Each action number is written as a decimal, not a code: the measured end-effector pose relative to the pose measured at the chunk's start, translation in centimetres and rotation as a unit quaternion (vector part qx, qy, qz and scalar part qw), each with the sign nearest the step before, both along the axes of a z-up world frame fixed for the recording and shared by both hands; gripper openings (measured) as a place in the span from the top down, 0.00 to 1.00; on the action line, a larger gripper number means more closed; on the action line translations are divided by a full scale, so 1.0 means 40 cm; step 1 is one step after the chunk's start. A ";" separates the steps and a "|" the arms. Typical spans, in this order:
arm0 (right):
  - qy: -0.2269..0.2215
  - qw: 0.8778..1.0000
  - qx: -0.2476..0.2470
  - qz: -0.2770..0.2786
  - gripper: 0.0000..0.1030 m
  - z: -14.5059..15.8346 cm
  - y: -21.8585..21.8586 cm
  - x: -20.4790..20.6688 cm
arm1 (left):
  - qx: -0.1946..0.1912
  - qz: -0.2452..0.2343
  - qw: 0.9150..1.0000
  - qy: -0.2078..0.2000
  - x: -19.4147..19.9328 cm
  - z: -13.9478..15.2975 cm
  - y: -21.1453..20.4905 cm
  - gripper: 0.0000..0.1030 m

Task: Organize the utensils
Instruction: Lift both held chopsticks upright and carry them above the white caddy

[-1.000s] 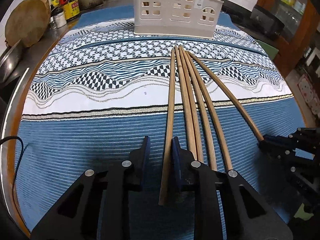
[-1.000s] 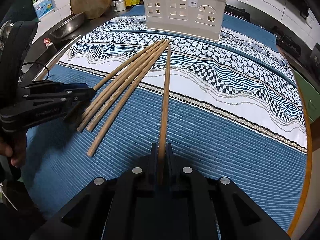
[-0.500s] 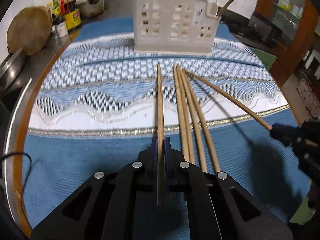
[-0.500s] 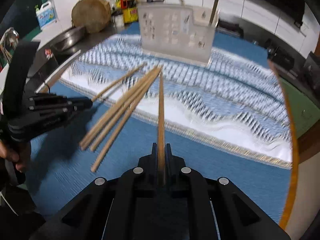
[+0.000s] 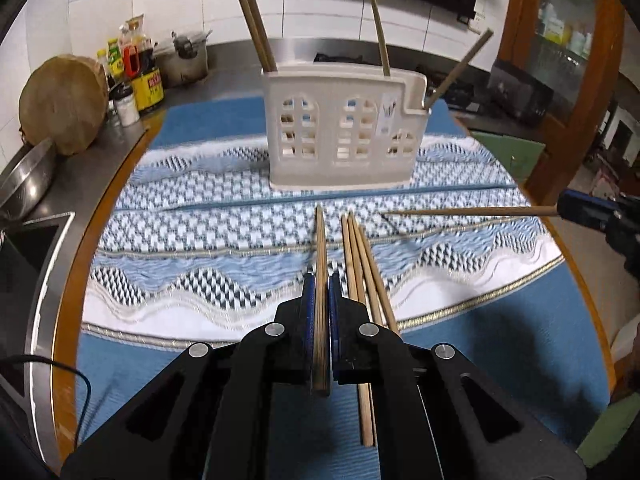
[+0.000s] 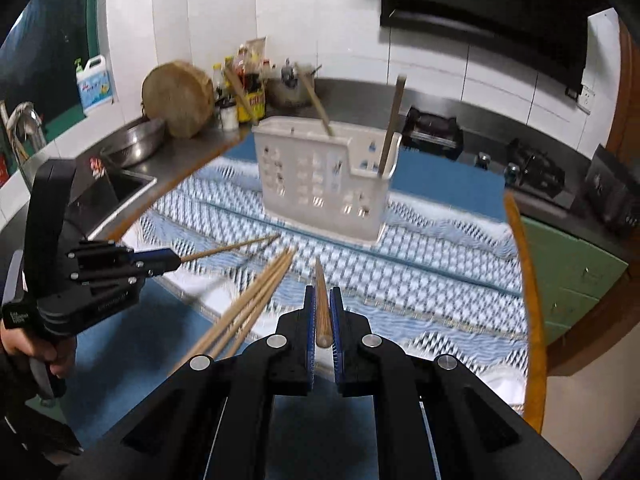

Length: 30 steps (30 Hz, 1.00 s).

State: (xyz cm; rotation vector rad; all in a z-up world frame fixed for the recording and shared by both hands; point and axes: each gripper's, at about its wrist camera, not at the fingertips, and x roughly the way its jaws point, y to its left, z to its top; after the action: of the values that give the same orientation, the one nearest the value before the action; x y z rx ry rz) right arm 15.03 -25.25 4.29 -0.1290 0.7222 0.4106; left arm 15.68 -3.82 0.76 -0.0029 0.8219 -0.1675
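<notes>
- The white plastic holder with little window holes (image 5: 340, 140) is standing upright on the blue and white patterned cloth (image 5: 180, 232), straight ahead of both tongs and well apart from them.
- A few long brown wooden sticks are already standing in the holder, poking out of its top and leaning a little.
- The left black gripper (image 5: 321, 292) is squeezing tight on one long brown wooden chopstick (image 5: 320, 248). The stick is lying along the gripper's fingers, with its far tip pointing at the holder and its near end sticking out behind the pads.
- The right black gripper (image 6: 322, 308) is also clamping one brown wooden chopstick (image 6: 321, 292). This stick is pointing forward toward the holder too, and its blunt end is sitting between the pads.
- Three loose wooden chopsticks (image 5: 360, 264) are lying side by side on the cloth, just to the right of the left gripper, with their long way running toward the holder.
- Neither hand looks clearly nearer to the holder.
- Both grippers are tilting down and forward, up off the cloth.
- To go in, each stick's tip probably needs to get above the holder's open top and then point down, so each hand likely has to rise more and tip over.
</notes>
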 end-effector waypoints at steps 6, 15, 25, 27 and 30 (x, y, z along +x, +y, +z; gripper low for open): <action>-0.028 0.999 0.015 0.000 0.93 0.072 -0.011 0.042 | 0.000 -0.006 1.000 -0.021 0.027 0.042 -0.005 0.95; -0.062 0.998 0.032 -0.001 0.93 0.175 -0.031 0.117 | -0.013 -0.014 0.999 -0.042 0.080 0.106 -0.006 0.95; -0.091 0.995 0.049 -0.002 0.93 0.270 -0.042 0.213 | -0.039 -0.017 0.996 -0.083 0.137 0.212 0.009 0.95; -0.101 0.994 0.050 -0.003 0.93 0.291 -0.040 0.229 | -0.045 -0.014 0.994 -0.095 0.145 0.236 0.012 0.95; -0.113 0.992 0.059 -0.001 0.93 0.327 -0.035 0.260 | -0.061 -0.010 0.992 -0.111 0.160 0.271 0.015 0.95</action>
State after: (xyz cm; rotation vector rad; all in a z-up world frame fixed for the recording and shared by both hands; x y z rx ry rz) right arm 25.41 -26.66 17.36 -0.0620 0.4741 0.4271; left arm 22.07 -3.20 11.60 -0.0892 0.5881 -0.2323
